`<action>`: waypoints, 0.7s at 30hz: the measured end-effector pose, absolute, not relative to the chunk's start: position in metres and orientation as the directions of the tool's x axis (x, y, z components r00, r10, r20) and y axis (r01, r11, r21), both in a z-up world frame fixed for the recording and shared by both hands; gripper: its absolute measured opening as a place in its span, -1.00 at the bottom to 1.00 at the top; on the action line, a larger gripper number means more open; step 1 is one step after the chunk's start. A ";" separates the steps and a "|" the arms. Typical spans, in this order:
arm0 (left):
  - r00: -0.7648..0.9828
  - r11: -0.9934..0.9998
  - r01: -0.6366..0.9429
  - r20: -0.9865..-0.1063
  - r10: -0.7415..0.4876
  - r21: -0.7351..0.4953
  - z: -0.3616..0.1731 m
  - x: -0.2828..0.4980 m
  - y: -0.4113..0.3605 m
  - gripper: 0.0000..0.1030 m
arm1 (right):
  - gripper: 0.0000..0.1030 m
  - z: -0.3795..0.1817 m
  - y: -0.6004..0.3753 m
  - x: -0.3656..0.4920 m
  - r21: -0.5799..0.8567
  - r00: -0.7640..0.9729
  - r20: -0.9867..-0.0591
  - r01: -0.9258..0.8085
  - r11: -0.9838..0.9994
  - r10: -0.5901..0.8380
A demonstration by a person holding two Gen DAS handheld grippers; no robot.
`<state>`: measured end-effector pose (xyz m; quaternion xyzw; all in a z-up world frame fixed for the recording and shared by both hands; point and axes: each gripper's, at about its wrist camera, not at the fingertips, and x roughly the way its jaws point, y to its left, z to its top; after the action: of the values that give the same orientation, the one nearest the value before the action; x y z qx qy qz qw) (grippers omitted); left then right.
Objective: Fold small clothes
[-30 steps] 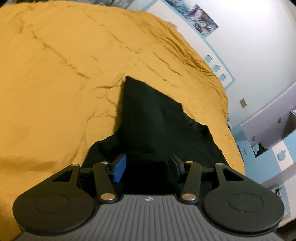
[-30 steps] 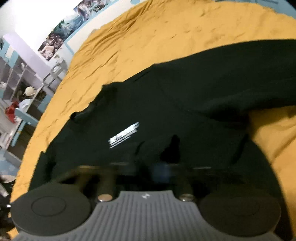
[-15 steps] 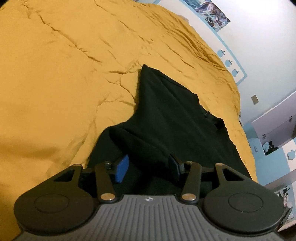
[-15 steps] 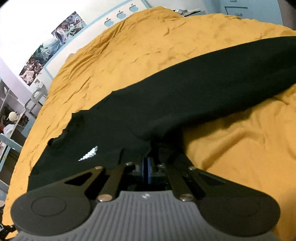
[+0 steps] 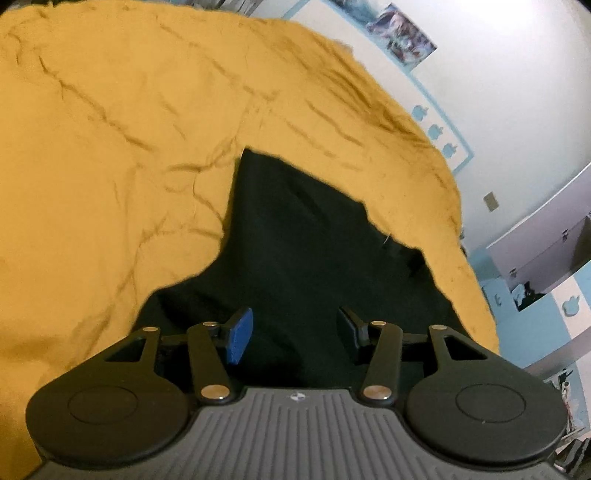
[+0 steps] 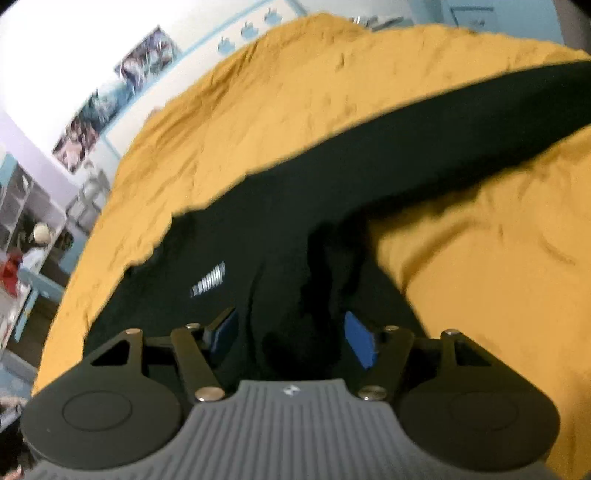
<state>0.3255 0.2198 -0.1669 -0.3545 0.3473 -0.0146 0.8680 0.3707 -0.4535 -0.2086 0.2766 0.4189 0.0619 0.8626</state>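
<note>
A black long-sleeved garment (image 5: pixel 306 240) lies on a mustard-yellow bedcover (image 5: pixel 110 147). In the left wrist view my left gripper (image 5: pixel 293 330) hovers over the near part of the cloth, jaws apart, nothing pressed between the pads. In the right wrist view the same black garment (image 6: pixel 280 221) shows a small white print (image 6: pixel 208 284), and one sleeve (image 6: pixel 461 133) stretches away to the upper right. My right gripper (image 6: pixel 290 330) has its jaws opening; a ridge of black cloth stands between them but the blue pads do not press on it.
The yellow bedcover (image 6: pixel 480 277) spreads all around the garment. A white wall with posters (image 5: pixel 402 33) lies behind the bed. Shelves with clutter (image 6: pixel 26 240) stand at the far left in the right wrist view, and furniture (image 5: pixel 546 266) at the right in the left wrist view.
My right gripper was shut on the black cloth and has now opened, letting it go, while shifting along the garment. The left gripper stays open over the cloth.
</note>
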 end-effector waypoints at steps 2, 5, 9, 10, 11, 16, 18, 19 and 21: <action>0.747 0.744 -0.237 -0.607 -0.271 -0.624 -0.175 0.328 0.219 0.12 | 0.17 -0.213 -0.447 0.372 0.496 0.638 -0.701 0.114 0.861 0.319; 0.739 0.734 -0.255 -0.616 -0.272 -0.630 -0.181 0.329 0.221 0.12 | -0.35 -0.215 -0.439 0.377 0.483 0.638 -0.699 0.088 0.871 0.324; 0.739 0.746 -0.253 -0.621 -0.262 -0.616 -0.179 0.327 0.220 0.11 | -0.80 -0.207 -0.446 0.374 0.512 0.652 -0.686 0.119 0.851 0.322; 0.738 0.756 -0.247 -0.623 -0.259 -0.606 -0.178 0.327 0.219 0.11 | -0.81 -0.205 -0.447 0.369 0.508 0.659 -0.682 0.115 0.854 0.317; 0.736 0.763 -0.246 -0.627 -0.254 -0.597 -0.176 0.327 0.218 0.11 | -0.82 -0.203 -0.448 0.366 0.501 0.665 -0.680 0.115 0.858 0.307; 0.735 0.800 -0.209 -0.630 -0.251 -0.563 -0.163 0.322 0.209 0.17 | -0.76 -0.221 -0.458 0.360 0.481 0.633 -0.723 0.175 0.859 0.276; 0.710 0.830 -0.202 -0.662 -0.241 -0.520 -0.162 0.324 0.206 0.19 | -0.60 -0.211 -0.461 0.350 0.451 0.667 -0.713 0.198 0.870 0.217; 0.694 0.844 -0.211 -0.684 -0.225 -0.493 -0.164 0.325 0.205 0.19 | -0.51 -0.201 -0.459 0.345 0.405 0.694 -0.701 0.200 0.892 0.163; 0.673 0.842 -0.232 -0.706 -0.223 -0.487 -0.168 0.326 0.206 0.16 | -0.24 -0.179 -0.454 0.334 0.350 0.762 -0.636 0.144 0.926 0.122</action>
<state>0.3257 0.2064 -0.1682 -0.2807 0.4045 0.0026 0.8704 0.3335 -0.4542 -0.1791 0.1928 0.3452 -0.0060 0.9185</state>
